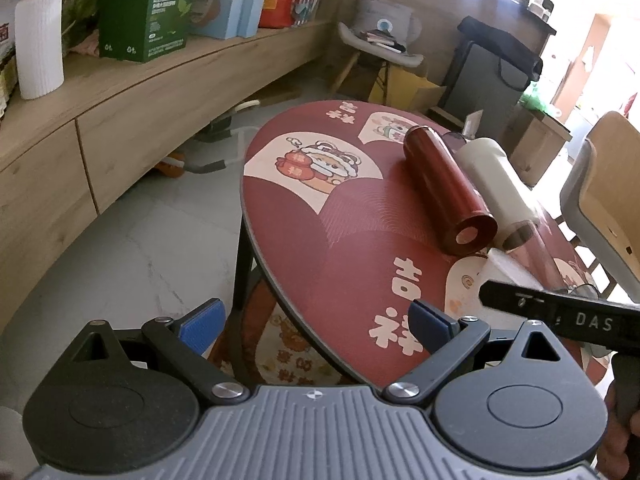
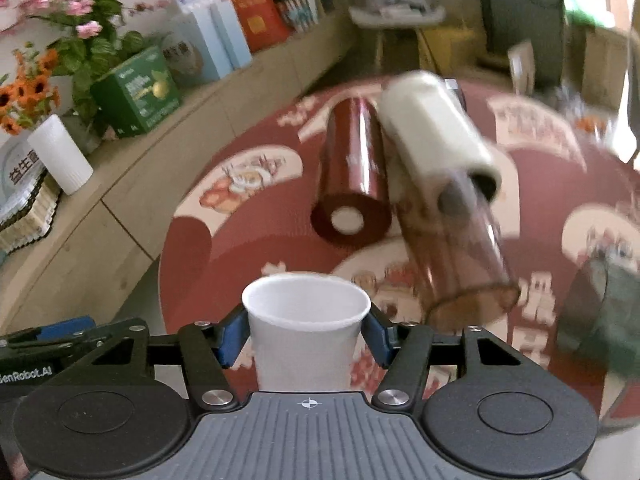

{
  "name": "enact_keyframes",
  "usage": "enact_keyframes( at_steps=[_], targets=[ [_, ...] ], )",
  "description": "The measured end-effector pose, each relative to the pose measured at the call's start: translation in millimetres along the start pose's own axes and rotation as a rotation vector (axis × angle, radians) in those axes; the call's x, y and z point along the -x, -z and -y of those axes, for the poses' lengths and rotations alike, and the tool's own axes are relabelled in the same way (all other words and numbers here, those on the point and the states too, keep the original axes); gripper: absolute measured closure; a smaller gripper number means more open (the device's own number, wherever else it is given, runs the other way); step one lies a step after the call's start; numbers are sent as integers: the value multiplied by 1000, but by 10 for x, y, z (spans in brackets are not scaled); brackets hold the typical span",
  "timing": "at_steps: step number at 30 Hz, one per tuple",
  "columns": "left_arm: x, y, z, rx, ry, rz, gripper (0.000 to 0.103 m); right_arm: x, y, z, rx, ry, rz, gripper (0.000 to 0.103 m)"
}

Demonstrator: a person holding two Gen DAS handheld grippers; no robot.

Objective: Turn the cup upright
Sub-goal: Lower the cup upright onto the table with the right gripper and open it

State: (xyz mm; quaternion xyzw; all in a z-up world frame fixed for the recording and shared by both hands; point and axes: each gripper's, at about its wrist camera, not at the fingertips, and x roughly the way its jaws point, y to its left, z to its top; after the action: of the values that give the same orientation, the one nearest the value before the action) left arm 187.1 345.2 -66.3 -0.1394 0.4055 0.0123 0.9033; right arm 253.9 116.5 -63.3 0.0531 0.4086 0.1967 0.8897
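Observation:
A white paper cup (image 2: 305, 328) sits between the blue pads of my right gripper (image 2: 306, 334), mouth up, over the near part of the red round table (image 2: 224, 240). The right gripper is shut on the cup. My left gripper (image 1: 316, 324) is open and empty, held low at the table's near left edge (image 1: 280, 280). Part of the right gripper's black body (image 1: 560, 312) shows at the right of the left wrist view; the cup is hardly visible there.
A red metal bottle (image 1: 448, 188) and a cream bottle (image 1: 494, 182) with a clear brown cap lie side by side on the table; they also show in the right wrist view (image 2: 354, 168). A wooden sideboard (image 1: 120, 120) with boxes and a white vase (image 1: 39, 44) runs along the left. A chair (image 1: 608, 200) stands at the right.

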Motion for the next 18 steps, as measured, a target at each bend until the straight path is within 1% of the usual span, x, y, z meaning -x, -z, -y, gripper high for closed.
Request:
enact_keyframes(
  at_steps=[3, 4, 6, 11, 13, 18],
  targets=[
    [-15, 2, 13, -4, -2, -5, 4, 48, 50, -70, 96, 32, 83, 47],
    [-20, 5, 22, -7, -3, -7, 4, 41, 85, -99, 141, 48, 96, 47],
    [-33, 5, 31, -10, -4, -11, 4, -20, 145, -129, 196, 85, 82, 47],
    [-43, 9, 36, -13, -3, -13, 4, -20, 214, -77, 178, 75, 98, 47],
    [-50, 8, 45, -15, -4, -15, 4, -25, 246, -76, 174, 67, 86, 47],
    [-37, 22, 76, -22, -11, -8, 4, -55, 346, -73, 169, 83, 68, 46]
  ],
)
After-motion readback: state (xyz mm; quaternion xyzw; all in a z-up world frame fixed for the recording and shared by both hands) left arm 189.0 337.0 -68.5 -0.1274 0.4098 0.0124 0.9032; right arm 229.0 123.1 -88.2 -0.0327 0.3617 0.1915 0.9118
